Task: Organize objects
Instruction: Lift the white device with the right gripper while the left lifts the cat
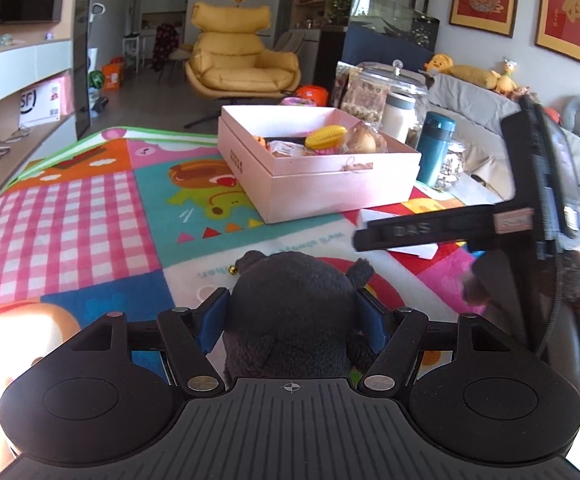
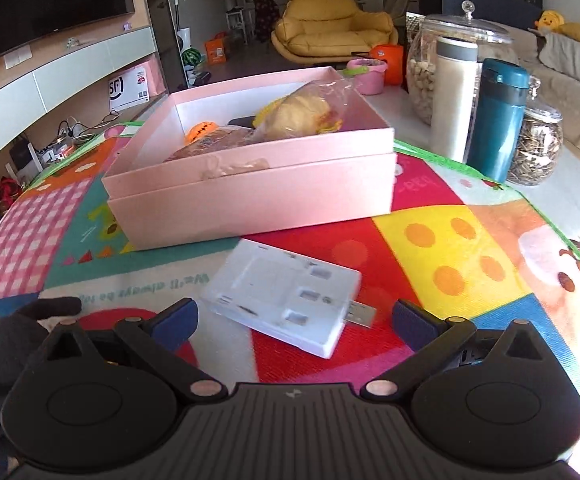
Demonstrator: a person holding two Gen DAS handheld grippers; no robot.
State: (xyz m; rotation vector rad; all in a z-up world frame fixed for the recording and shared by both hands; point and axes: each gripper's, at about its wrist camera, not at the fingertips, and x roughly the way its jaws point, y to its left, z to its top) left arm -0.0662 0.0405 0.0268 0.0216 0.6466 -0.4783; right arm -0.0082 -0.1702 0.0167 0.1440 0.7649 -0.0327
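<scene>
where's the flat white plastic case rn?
Right wrist view: flat white plastic case lies on the colourful mat, just before the pink box, ahead of the open right tool.

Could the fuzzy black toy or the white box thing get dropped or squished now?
Maybe. The left tool pinches the black plush toy only by its sides, so it might slip out on the way to the pink box. That box already looks crowded. The white plastic case lies flat before the open right tool, so it may slide when grabbed.
</scene>
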